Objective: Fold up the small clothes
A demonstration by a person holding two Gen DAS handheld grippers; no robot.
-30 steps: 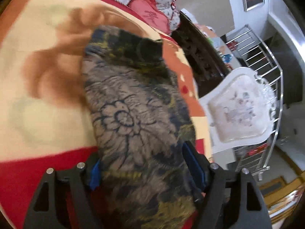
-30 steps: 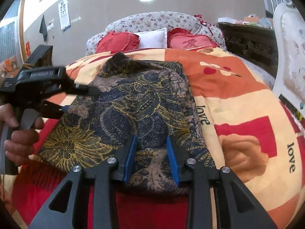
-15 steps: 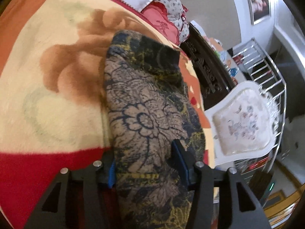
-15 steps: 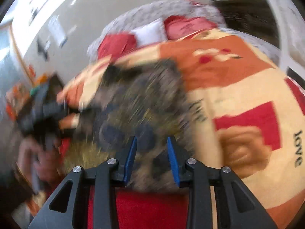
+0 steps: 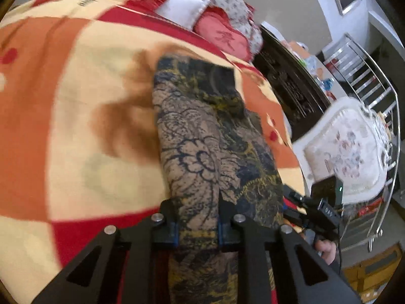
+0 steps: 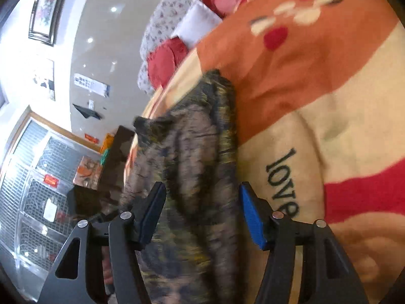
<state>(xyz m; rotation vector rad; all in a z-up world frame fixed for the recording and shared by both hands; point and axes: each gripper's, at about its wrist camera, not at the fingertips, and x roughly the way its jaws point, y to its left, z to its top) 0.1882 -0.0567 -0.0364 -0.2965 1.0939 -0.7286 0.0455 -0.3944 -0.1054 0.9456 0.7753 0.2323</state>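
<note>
At the bottom centre of the left wrist view, the left claw point(image 5: 198, 224) is closing on the patterned garment point(image 5: 202, 136), which lies on the bed's blanket point(image 5: 76, 101). The right claw point(image 6: 202, 217) is opening, garment between its jaws.

"love" is printed on the blanket point(image 6: 316, 131).

An orange, cream and red fleece blanket point(image 5: 76, 96) printed "love" covered the bed, red pillows point(image 5: 222, 36) and a white pillow point(image 5: 182, 10) lay at its head, and a white floral-upholstered chair point(image 5: 346, 149) stood beside a dark carved cabinet point(image 5: 291, 86).
</note>
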